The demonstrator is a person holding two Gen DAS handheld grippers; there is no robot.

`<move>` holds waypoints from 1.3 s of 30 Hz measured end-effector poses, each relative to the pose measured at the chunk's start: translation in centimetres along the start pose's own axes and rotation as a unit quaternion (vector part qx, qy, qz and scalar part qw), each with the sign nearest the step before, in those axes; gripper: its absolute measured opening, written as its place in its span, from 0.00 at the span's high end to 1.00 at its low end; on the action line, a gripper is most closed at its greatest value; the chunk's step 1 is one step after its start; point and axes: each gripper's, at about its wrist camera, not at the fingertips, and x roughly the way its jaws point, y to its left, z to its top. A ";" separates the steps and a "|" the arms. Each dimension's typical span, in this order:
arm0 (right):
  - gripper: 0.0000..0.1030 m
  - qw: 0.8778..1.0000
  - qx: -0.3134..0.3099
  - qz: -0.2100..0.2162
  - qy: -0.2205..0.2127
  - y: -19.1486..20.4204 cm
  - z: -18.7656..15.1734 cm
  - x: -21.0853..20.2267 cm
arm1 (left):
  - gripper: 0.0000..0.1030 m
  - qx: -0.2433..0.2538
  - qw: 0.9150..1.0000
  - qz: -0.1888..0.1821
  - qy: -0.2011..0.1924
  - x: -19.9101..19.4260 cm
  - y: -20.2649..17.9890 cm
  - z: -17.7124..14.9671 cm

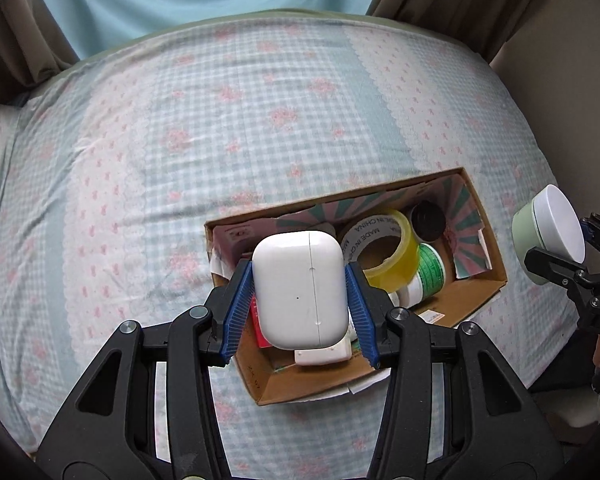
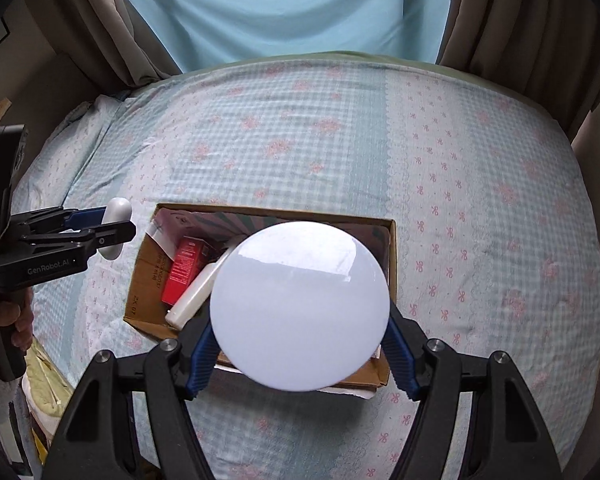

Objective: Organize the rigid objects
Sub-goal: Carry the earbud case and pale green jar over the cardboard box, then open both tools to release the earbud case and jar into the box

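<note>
While my left gripper (image 1: pixel 299 292) pinches the white case (image 1: pixel 300 286) directly above the box (image 1: pixel 480 280), its long axis runs along the fingers. My right gripper (image 2: pixel 300 356) clamps the round lid jar (image 2: pixel 300 306), also over the box.

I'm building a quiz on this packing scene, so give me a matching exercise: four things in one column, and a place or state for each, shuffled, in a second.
Things:
1. white earbud case
2. round white-lidded jar
3. yellow tape roll
4. red box

Places or states:
A. lying in the cardboard box, beside a green-labelled container
B. clamped in the left gripper
C. lying in the cardboard box next to a white bottle
D. clamped in the right gripper

Pairs: 1-B, 2-D, 3-A, 4-C
</note>
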 end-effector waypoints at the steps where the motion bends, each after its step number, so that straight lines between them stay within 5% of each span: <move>1: 0.35 1.000 0.002 -0.004 0.008 -0.3 -0.2 0.9 | 0.59 0.000 1.000 0.000 0.008 1.1 0.1 -0.2; 9: 0.35 0.998 -0.005 -0.030 0.054 -1.7 -1.7 6.7 | 0.63 0.008 0.999 0.010 0.050 6.9 0.4 -3.1; 11: 0.35 0.998 -0.007 -0.032 0.058 -1.7 -1.8 7.5 | 0.79 0.010 0.998 0.006 0.054 7.0 0.4 -3.9; 22: 0.35 0.997 -0.018 -0.035 0.067 -1.3 -2.2 9.6 | 0.78 0.003 0.999 0.006 0.049 7.4 0.2 -5.3; 24: 0.35 0.996 -0.022 -0.039 0.078 -1.3 -2.1 9.9 | 0.47 0.005 0.999 0.008 0.045 6.9 0.2 -5.1; 25: 0.34 0.995 -0.024 -0.043 0.085 -1.3 -2.1 10.0 | 0.05 0.005 0.999 0.003 0.043 6.6 0.1 -5.0; 26: 0.27 0.995 -0.025 -0.040 0.088 -1.4 -2.1 9.9 | 0.01 0.004 0.999 -0.029 0.035 6.1 0.0 -5.0; 28: 0.00 0.996 -0.017 -0.018 0.082 -1.8 -2.0 9.3 | 0.00 0.008 0.999 -0.024 0.028 5.7 -0.5 -5.3; 32: 0.00 0.999 -0.005 -0.027 0.043 -2.2 -1.7 7.4 | 0.00 0.021 0.999 -0.020 0.027 5.5 -1.3 -6.4; 39: 0.00 0.999 0.014 -0.024 0.038 -2.7 -1.7 6.4 | 0.00 0.011 0.999 -0.018 0.034 5.8 -1.7 -7.2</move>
